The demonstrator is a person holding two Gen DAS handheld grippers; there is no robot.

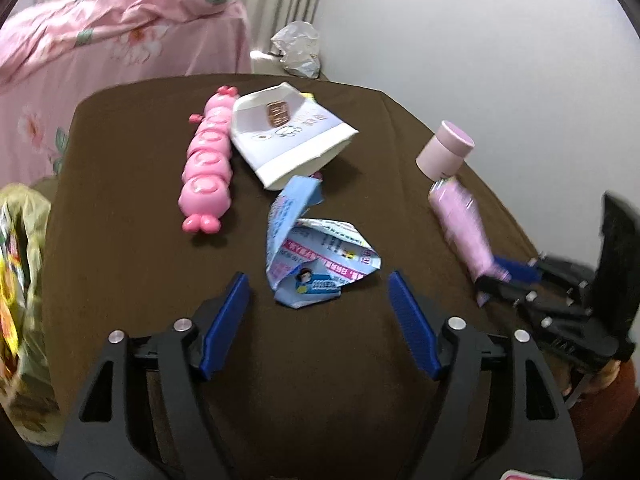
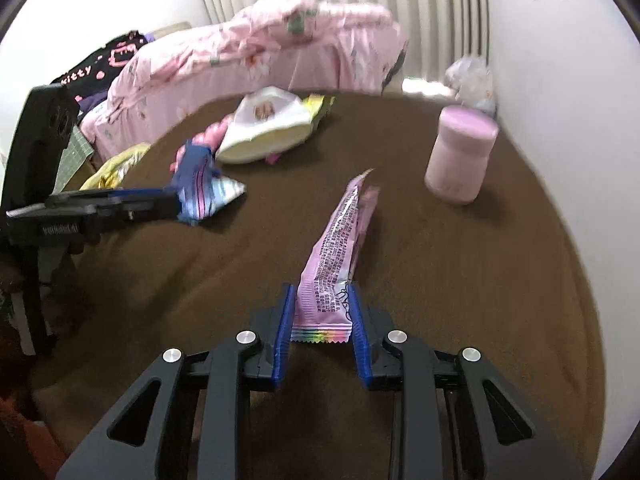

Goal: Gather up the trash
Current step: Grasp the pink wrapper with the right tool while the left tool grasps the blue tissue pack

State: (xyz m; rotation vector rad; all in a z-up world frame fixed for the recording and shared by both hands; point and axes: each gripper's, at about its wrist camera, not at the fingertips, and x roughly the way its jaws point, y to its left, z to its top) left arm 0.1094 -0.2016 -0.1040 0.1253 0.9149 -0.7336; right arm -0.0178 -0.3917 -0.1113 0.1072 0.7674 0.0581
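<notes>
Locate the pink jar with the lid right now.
The pink jar stands upright on the brown table, far right in both views, just beyond the pink wrapper.

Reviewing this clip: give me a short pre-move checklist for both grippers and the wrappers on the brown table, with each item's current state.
1. Right gripper closed on the pink printed snack wrapper: ok, blue pads press both its sides.
2. Pink wrapper's sealed rainbow end sits between the pads: ok.
3. Left gripper open: ok, wide.
4. Crumpled light-blue printed wrapper lies between the left fingers: ok, not yet gripped.
5. Pink lidded jar clear of the pink wrapper: ok, upright and apart.
6. Trash container ready: cannot tell, none identifiable.
7. Other trash left on the brown cloth-covered table: not ok, white paper pouch remains.
</notes>
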